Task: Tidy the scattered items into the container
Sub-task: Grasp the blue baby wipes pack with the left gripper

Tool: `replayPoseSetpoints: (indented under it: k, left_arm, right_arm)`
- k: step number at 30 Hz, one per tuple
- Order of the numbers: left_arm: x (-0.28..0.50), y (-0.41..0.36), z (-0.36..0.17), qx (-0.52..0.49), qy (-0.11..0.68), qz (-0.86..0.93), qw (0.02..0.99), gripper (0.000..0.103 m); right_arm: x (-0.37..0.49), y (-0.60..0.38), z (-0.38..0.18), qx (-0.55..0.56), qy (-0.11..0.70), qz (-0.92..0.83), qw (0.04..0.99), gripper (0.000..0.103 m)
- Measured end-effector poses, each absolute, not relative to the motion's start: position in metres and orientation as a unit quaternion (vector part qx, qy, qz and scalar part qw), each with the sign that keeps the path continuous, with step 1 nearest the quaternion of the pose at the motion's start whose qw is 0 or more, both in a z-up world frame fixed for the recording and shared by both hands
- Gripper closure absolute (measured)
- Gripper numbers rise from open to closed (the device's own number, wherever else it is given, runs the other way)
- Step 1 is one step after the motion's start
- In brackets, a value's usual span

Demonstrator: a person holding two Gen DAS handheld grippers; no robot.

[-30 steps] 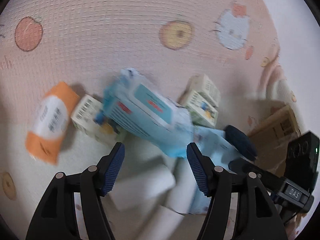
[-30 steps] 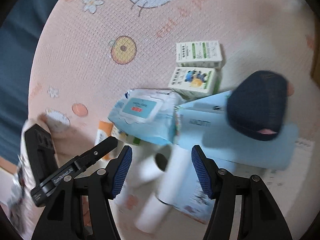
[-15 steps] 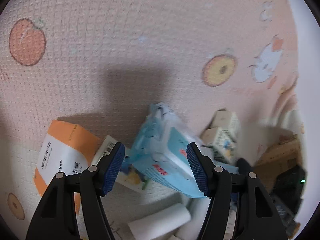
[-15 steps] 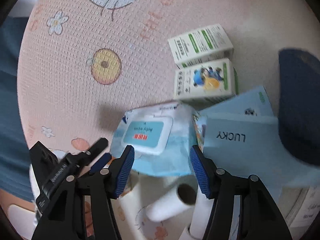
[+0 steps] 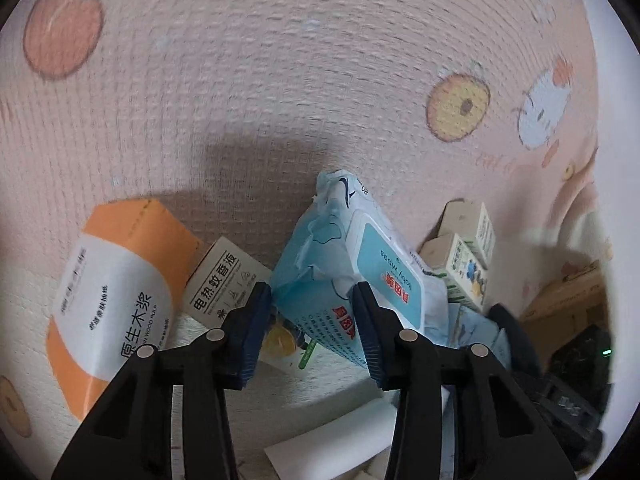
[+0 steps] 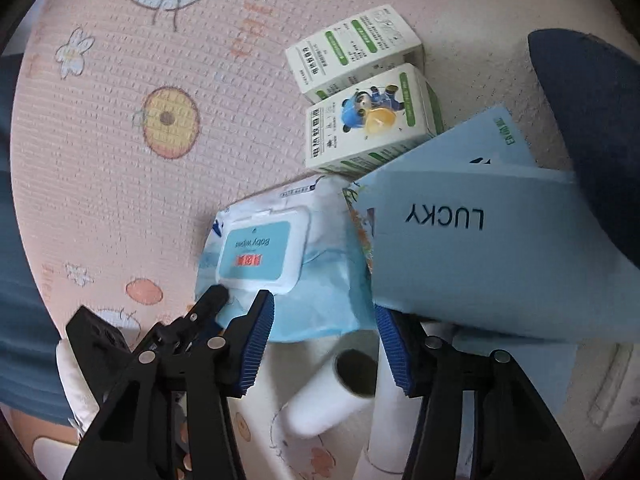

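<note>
My left gripper (image 5: 312, 320) is shut on a light blue pack of baby wipes (image 5: 352, 264), its blue pads pressed on both sides of the pack. The pack also shows in the right wrist view (image 6: 280, 264), with the left gripper's finger tip (image 6: 212, 300) at its near corner. My right gripper (image 6: 324, 344) is open and empty, above a white paper roll (image 6: 324, 396) and next to a blue "LUCKY" box (image 6: 472, 248). A cardboard box (image 5: 560, 304) sits at the far right of the left wrist view.
An orange tissue pack (image 5: 116, 296) and a white carton (image 5: 228, 284) lie left of the wipes. Two white-green cartons (image 6: 368, 92) lie beyond the wipes. A dark blue round object (image 6: 588, 128) rests on the LUCKY box. All lie on a pink cartoon mat (image 5: 280, 80).
My left gripper has dropped onto the wipes pack and closed on it. My right gripper has moved closer over the paper roll and stays open.
</note>
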State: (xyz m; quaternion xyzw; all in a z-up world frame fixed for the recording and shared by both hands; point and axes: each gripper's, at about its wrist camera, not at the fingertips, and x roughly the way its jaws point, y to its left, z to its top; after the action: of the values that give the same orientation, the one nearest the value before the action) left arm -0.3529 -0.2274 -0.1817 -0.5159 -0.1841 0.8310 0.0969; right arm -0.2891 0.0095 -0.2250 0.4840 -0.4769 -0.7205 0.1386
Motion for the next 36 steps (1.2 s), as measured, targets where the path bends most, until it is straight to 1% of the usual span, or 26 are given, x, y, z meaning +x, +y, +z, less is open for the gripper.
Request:
replayPoseSetpoints:
  k: [3,4,7,8,9,11,12,17,21,25,28,30,32,36]
  left_arm:
    - [-0.354,-0.228,-0.184,-0.512,-0.193,0.832,0.098,0.056]
    - [-0.353,-0.224,-0.184,-0.510,-0.188,0.834,0.094,0.056]
    - [-0.342,-0.216,-0.181,-0.500,-0.174,0.844,0.084,0.059]
    - [-0.339,-0.214,-0.181,-0.497,-0.174,0.846,0.081,0.061]
    - [-0.337,-0.213,-0.181,-0.492,-0.183,0.847,0.083,0.068]
    - [-0.334,-0.215,-0.181,-0.486,-0.198,0.848,0.076,0.069]
    - [-0.332,-0.212,-0.180,-0.488,-0.194,0.848,0.073,0.070]
    - [-0.316,-0.209,-0.170,-0.488,-0.185,0.851,0.061,0.074]
    - [-0.286,-0.218,-0.159,-0.472,-0.191,0.859,0.051,0.075]
    - [-0.246,-0.233,-0.155,-0.475,-0.207,0.855,0.035,0.077]
    - [-0.216,-0.240,-0.154,-0.472,-0.226,0.852,0.034,0.077]
    - [-0.197,-0.245,-0.161,-0.473,-0.256,0.842,0.031,0.081]
    - [-0.177,-0.247,-0.166,-0.473,-0.277,0.836,0.025,0.083]
    - [-0.148,-0.243,-0.174,-0.479,-0.287,0.829,0.028,0.085]
  right_arm:
    - [-0.299,0.005,-0.230,0.490,-0.471,-0.720,0.138,0.053]
    - [-0.303,0.003,-0.231,0.496,-0.459,-0.724,0.137,0.055]
    - [-0.316,-0.013,-0.227,0.500,-0.417,-0.745,0.144,0.054]
    - [-0.318,-0.015,-0.228,0.500,-0.412,-0.748,0.144,0.054]
    - [-0.319,-0.016,-0.230,0.498,-0.414,-0.749,0.142,0.055]
    - [-0.318,-0.014,-0.233,0.491,-0.427,-0.745,0.145,0.060]
    - [-0.316,-0.013,-0.232,0.489,-0.426,-0.748,0.141,0.065]
    - [-0.305,-0.019,-0.219,0.493,-0.371,-0.773,0.151,0.069]
    - [-0.292,-0.022,-0.220,0.501,-0.363,-0.765,0.179,0.074]
    - [-0.279,-0.038,-0.223,0.517,-0.336,-0.762,0.197,0.079]
    - [-0.263,-0.040,-0.219,0.526,-0.315,-0.760,0.216,0.080]
    - [-0.250,-0.044,-0.216,0.531,-0.284,-0.766,0.225,0.080]
    - [-0.237,-0.049,-0.212,0.531,-0.262,-0.772,0.229,0.080]
    - [-0.217,-0.049,-0.205,0.527,-0.224,-0.788,0.229,0.080]
